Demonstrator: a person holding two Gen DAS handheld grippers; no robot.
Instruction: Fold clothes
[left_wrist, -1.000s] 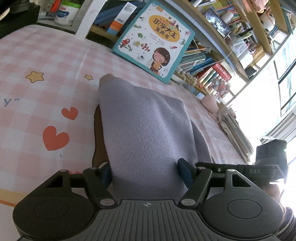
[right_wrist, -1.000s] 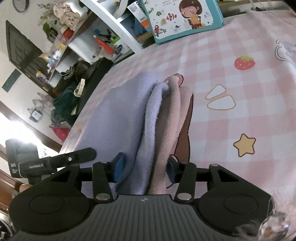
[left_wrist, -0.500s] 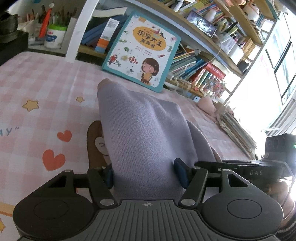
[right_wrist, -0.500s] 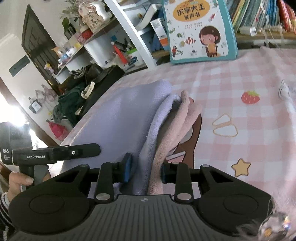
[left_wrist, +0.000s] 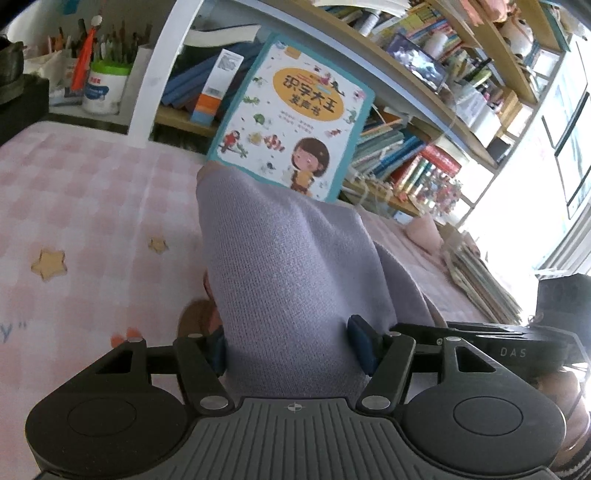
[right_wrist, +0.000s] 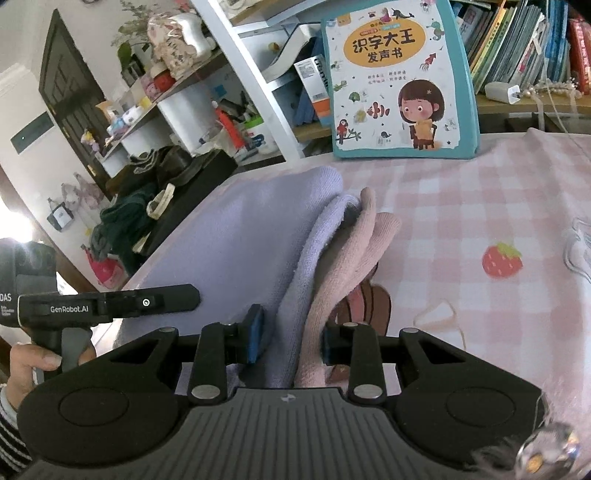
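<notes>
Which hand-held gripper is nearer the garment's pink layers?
Right. The right hand-held gripper clamps the pink layers along with the lilac knit; the left hand-held gripper grips only lilac fabric.

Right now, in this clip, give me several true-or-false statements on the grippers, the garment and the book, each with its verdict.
1. The left gripper is shut on the lilac knitted garment. True.
2. The right gripper is open and empty. False: it clamps lilac and pink layers.
3. The teal-edged children's picture book leans against the shelves. True.
4. The pink checked cloth is plain blue. False: pink checks, with a strawberry print.
</notes>
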